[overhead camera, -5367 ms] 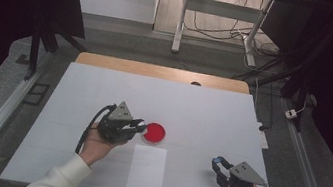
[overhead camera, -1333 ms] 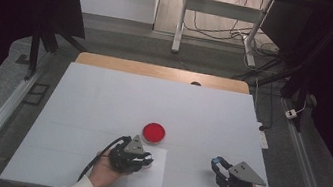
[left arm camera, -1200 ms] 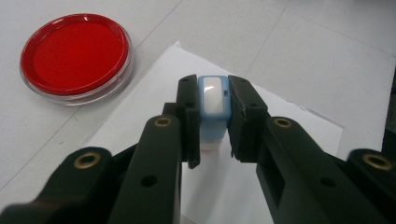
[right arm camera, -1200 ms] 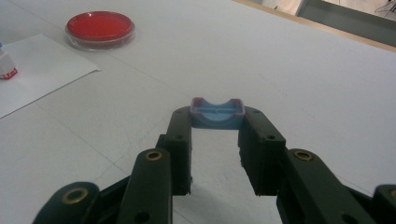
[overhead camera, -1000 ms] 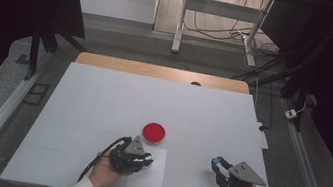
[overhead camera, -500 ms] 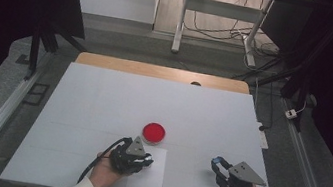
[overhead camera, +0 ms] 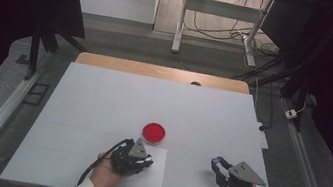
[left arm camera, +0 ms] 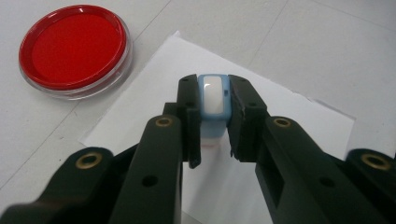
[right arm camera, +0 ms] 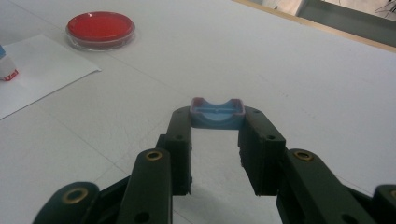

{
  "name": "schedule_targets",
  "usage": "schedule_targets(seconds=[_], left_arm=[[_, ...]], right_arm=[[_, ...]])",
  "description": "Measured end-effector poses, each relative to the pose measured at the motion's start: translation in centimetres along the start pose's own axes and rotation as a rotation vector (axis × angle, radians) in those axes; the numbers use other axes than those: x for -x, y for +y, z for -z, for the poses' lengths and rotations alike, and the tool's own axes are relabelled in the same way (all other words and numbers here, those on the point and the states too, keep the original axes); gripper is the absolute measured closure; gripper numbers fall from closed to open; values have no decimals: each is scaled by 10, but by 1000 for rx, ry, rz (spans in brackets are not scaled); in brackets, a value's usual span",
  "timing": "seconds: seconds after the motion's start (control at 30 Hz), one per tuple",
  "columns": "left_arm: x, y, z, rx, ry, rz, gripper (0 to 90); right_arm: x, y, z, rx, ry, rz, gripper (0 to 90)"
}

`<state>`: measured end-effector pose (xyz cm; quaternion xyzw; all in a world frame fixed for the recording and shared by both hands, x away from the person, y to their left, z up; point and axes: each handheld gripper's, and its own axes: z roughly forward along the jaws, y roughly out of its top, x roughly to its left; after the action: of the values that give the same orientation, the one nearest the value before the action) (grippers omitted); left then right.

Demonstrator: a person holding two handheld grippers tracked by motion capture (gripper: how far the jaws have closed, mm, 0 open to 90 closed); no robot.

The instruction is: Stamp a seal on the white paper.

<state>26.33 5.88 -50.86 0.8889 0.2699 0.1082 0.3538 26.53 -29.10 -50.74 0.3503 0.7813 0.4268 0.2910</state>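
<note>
My left gripper point(left arm camera: 212, 119) is shut on a small blue-and-white stamp point(left arm camera: 213, 98), whose lower end rests on a white sheet of paper point(left arm camera: 289, 112). In the high view the left gripper point(overhead camera: 146, 162) sits over that paper point(overhead camera: 153, 181), just in front of a round red ink pad point(overhead camera: 154, 132) in a clear dish. The ink pad point(left arm camera: 74, 49) lies beyond the paper's corner, apart from the jaws. My right gripper point(right arm camera: 217, 120) is shut on a blue cap point(right arm camera: 217, 113) with a curved top, low over the table. The right gripper point(overhead camera: 215, 163) stays at the front right.
The white table top point(overhead camera: 103, 98) reaches back to a wooden strip point(overhead camera: 158, 71). From the right gripper view the ink pad point(right arm camera: 101, 25) and the paper point(right arm camera: 42, 70) lie at the far left. Metal rails flank both table sides.
Since the oldest frame my left gripper has come back from beside the ink pad to the paper. Over the last second neither hand has moved.
</note>
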Motion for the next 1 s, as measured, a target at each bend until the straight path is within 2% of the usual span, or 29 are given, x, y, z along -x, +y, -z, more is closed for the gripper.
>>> schedule_targets(seconds=[0.3, 1.0], left_arm=[[4, 4, -1, -34, 22, -23, 766], [6, 4, -1, -36, 33, -38, 767]], right_arm=[[0, 0, 0, -1, -1, 3, 651], [-1, 0, 0, -1, -3, 6, 651]])
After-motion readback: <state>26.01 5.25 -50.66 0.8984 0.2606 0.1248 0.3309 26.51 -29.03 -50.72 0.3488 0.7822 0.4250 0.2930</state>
